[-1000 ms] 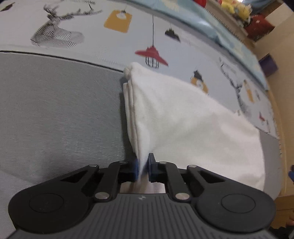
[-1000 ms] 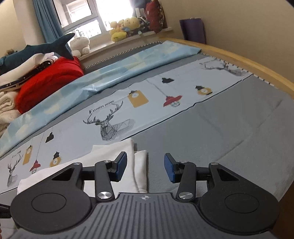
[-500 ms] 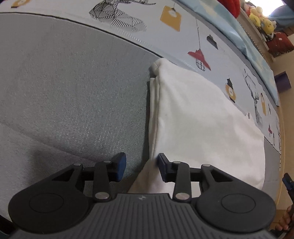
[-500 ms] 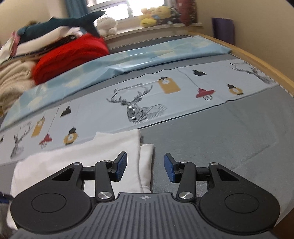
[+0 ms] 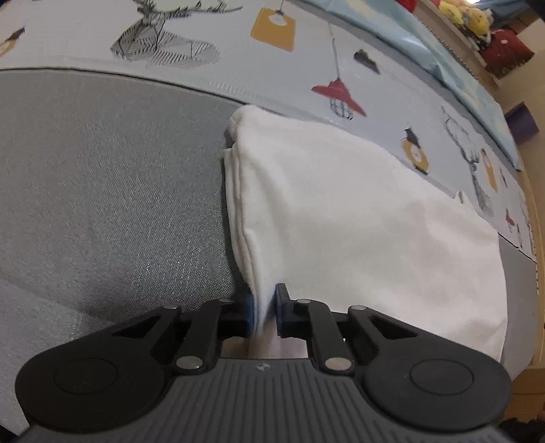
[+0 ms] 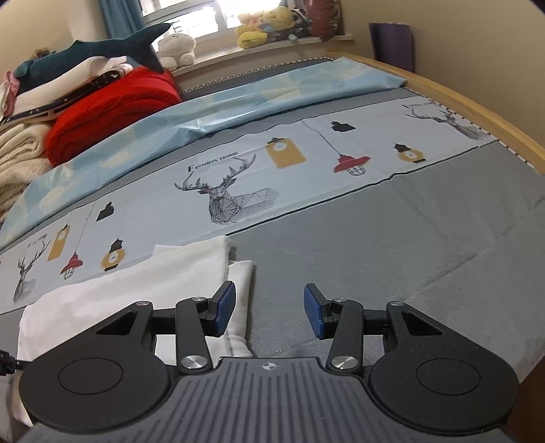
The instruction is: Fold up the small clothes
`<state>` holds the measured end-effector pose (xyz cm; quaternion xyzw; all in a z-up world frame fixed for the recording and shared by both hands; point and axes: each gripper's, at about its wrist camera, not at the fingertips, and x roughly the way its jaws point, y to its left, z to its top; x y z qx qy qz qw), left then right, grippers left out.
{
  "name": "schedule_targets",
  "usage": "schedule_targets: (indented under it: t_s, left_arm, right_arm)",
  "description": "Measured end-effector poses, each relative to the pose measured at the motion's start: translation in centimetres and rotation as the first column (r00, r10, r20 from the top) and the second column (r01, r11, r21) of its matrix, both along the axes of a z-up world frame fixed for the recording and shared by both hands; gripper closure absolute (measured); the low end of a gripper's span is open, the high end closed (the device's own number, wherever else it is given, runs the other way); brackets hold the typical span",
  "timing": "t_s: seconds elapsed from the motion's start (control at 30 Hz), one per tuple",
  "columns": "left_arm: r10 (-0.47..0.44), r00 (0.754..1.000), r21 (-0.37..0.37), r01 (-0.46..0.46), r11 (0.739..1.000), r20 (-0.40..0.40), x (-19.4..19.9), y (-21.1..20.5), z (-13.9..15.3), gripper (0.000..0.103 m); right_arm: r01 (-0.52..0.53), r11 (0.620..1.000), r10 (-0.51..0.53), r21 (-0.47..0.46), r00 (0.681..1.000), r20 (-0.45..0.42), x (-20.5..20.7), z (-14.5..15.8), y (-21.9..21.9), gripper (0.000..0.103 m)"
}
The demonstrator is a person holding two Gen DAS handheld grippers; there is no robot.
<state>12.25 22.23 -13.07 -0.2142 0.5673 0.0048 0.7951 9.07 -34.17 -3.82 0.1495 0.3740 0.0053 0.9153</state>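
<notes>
Bed with a grey sheet (image 5: 102, 191); a pale printed band (image 6: 306, 163) of deer and hanging lamps runs across it.

White garment (image 5: 357, 218), folded flat, lies on the bed where the grey part meets the printed band. Its far corner just crosses onto the print. In the right wrist view the same garment (image 6: 136, 283) sits at lower left, a second layer sticking out from under the top one along its right edge.

Left gripper (image 5: 264, 308): jaws closing, nearly together, with the near edge of the garment between the blue pads. The cloth rises in a thin ridge into the gap. The edge is blurred right at the pads, so how many layers are caught cannot be told; it looks pinched.

Right gripper (image 6: 269, 308): fingers spread, nothing between them. The left pad (image 6: 223, 306) hangs over the right edge of the garment; the right pad is over bare grey sheet. Whether the left pad touches the cloth is not clear from this angle.

Far side of the bed: a light blue sheet (image 6: 238, 95) lying lengthwise. Beyond it at the left corner, a red blanket (image 6: 112, 109) with a stack of cream and white cloth and a dark plush shark (image 6: 95, 54) on top. Soft toys (image 6: 259, 30) on the window ledge. A wooden bed frame (image 6: 477, 112) curves along the right edge.
</notes>
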Motion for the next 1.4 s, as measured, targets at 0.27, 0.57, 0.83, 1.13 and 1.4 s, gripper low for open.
schedule_targets:
  t_s: [0.27,0.57,0.83,1.13,1.4]
  left_arm:
    - [0.010,1.000,0.303,-0.003,0.953,-0.022,-3.1,1.4,2.2,0.091]
    - [-0.024,0.991,0.144,0.005,0.990,0.128,-4.0,-0.2,7.3,0.093]
    - [-0.077,0.972,-0.180,0.119,0.976,0.223,-2.0,-7.4,9.6,0.095]
    - [-0.159,0.956,-0.278,0.227,0.933,0.248,2.1,-20.6,9.3,0.095]
    - [-0.205,0.923,-0.296,0.306,0.905,0.327,3.5,-25.4,10.0,0.081]
  right_arm:
    - [-0.018,0.999,0.018,0.027,1.000,-0.006,0.5,-0.1,1.3,0.057]
    - [-0.121,0.993,0.121,-0.006,0.993,-0.013,1.0,0.1,4.2,0.057]
    - [-0.118,0.993,0.119,0.021,0.993,-0.019,1.2,0.1,3.5,0.057]
    - [-0.098,0.995,0.098,0.011,0.995,-0.035,1.4,-0.3,2.4,0.057]
    - [-0.083,0.996,0.084,0.020,0.995,-0.056,1.6,-0.7,1.8,0.057]
